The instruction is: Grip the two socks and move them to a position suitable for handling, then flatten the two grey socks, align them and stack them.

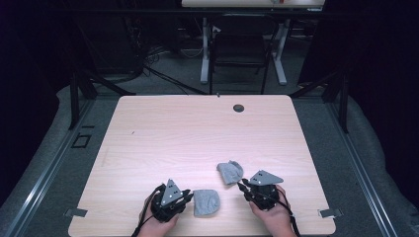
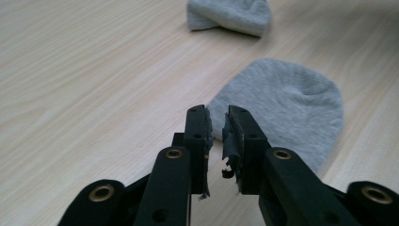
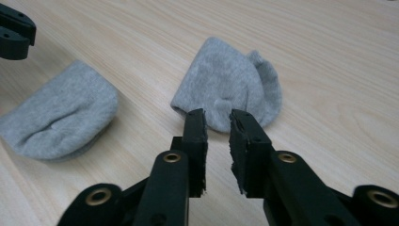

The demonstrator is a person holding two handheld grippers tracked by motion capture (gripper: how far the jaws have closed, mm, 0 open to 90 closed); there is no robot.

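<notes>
**Q:** Nearest the camera, what is there?

**R:** Two hands come in over the near edge of the desk (image 1: 148, 128), each holding black tongs. From above, the left tongs (image 1: 187, 198) sit near the near edge, left of the middle. The right tongs (image 1: 241, 185) sit a little farther in, right of the middle.

**Q:** What are they working on?

**R:** Two grey socks, both folded into short bundles. One sock (image 1: 206, 202) lies flat by the near edge, just beside the left tongs on their right. The other sock (image 1: 230, 171) lies a little deeper on the desk, just beyond the tips of the right tongs. The two socks are near each other but apart.

**Q:** Are the left tongs pinching anything?

**R:** No. In the left gripper view the left tongs (image 2: 217, 117) stand slightly spread, with a narrow gap and nothing in it. The near sock (image 2: 291, 103) lies right behind their tips; I cannot tell whether they touch it. The far sock (image 2: 230, 16) shows at the top edge.

**Q:** And the right tongs?

**R:** In the right gripper view the right tongs (image 3: 217, 120) are also slightly spread, gap empty. Their tips stand at the near rim of the bunched sock (image 3: 230, 89). The flat sock (image 3: 61, 115) lies off to the left on bare wood.
</notes>
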